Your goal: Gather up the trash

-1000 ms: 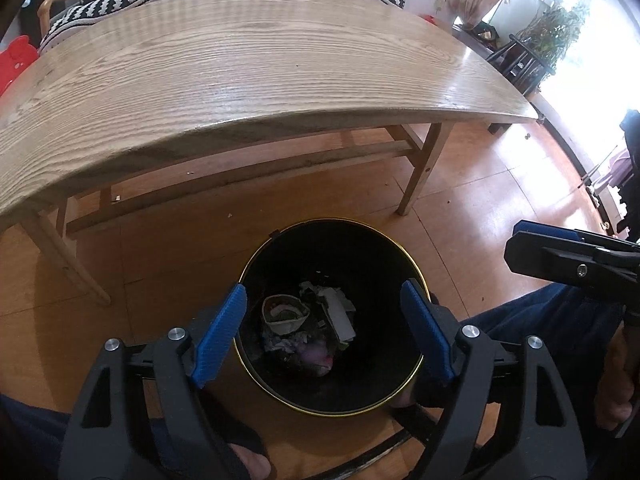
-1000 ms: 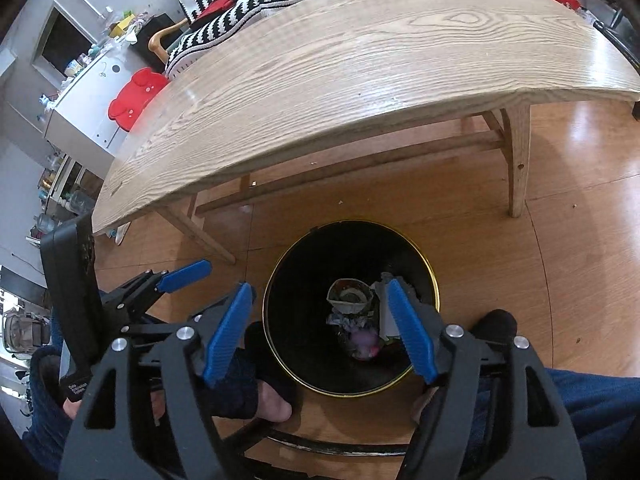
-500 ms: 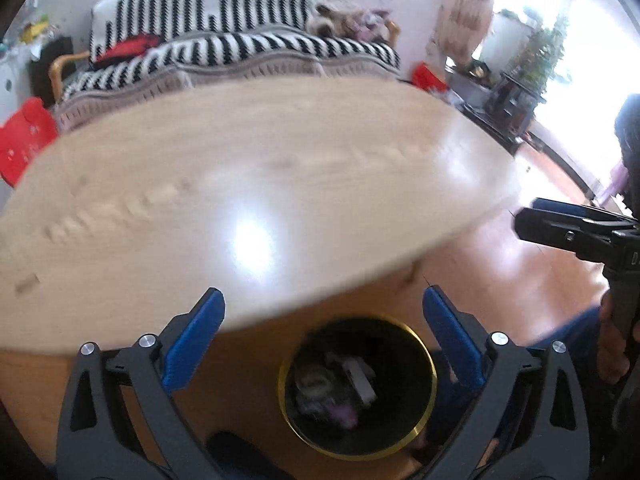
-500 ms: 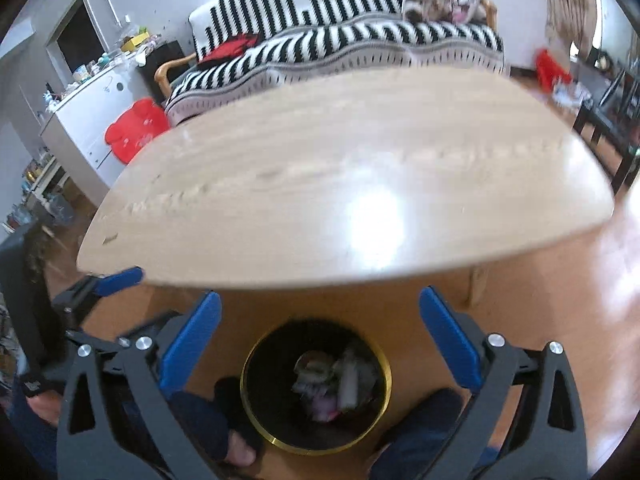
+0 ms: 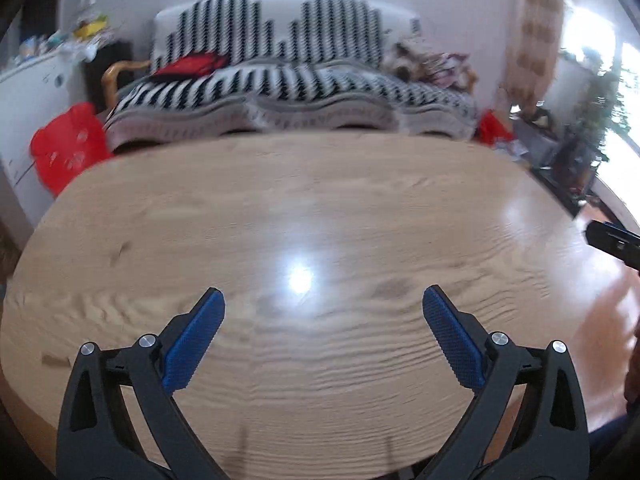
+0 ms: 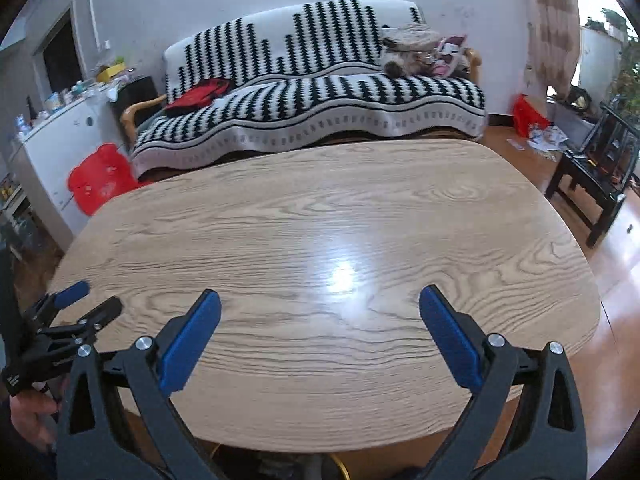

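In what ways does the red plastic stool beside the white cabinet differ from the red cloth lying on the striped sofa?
The red plastic stool is bright red all over, while the red cloth is darker, with black parts. The stool looks rigid, with a smooth, rounded outline; the cloth is soft and crumpled. The stool is low, next to the white cabinet; the cloth lies higher, on the sofa seat. Both are red.

blurred left view, tabletop (image 6: 320,240) glare

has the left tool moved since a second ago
Yes. The left tool has come up: earlier it hung over the bin on the floor below the table edge, now it sits above the table top, open.
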Tool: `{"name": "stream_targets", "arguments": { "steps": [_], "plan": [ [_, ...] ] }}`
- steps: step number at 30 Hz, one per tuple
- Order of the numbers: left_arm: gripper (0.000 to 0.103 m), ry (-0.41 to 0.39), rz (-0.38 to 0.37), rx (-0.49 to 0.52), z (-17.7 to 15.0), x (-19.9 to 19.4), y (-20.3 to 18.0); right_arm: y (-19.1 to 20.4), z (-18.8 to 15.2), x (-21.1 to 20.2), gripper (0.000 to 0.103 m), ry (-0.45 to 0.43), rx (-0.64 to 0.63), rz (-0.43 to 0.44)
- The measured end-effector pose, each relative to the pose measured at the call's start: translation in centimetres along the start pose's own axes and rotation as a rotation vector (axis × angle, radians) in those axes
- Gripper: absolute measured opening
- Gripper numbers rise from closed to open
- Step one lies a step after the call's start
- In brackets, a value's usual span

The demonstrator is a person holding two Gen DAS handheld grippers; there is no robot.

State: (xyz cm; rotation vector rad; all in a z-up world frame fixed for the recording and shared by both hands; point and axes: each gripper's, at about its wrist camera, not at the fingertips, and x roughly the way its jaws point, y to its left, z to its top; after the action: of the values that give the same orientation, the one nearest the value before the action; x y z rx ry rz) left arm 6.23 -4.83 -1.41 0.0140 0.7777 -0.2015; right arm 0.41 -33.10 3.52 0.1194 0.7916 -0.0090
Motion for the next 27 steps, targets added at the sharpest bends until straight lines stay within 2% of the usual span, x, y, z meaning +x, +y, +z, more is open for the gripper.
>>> {"name": "stream_targets", "arguments": {
  "steps": [4,8,15,27],
  "plan": [
    [0.096,0.065,-0.002,-0.035,-0.9,1.6,0.6,-0.4,-0.4,2.0,0.096,0.078,0.015,0.039],
    [0.096,0.117,-0.042,-0.049,-1.5,1.9,0.8,0.2,-0.6,2.3,0.096,0.094,0.005,0.042],
    [0.096,0.131,-0.057,-0.053,-1.6,1.8,0.6,1.4,-1.1,1.9,0.096,0.097,-0.006,0.050],
    [0.096,0.135,-0.073,-0.077,-1.7,1.5,0.8,1.2,-1.3,1.6,0.096,0.091,-0.001,0.040]
  ]
}}
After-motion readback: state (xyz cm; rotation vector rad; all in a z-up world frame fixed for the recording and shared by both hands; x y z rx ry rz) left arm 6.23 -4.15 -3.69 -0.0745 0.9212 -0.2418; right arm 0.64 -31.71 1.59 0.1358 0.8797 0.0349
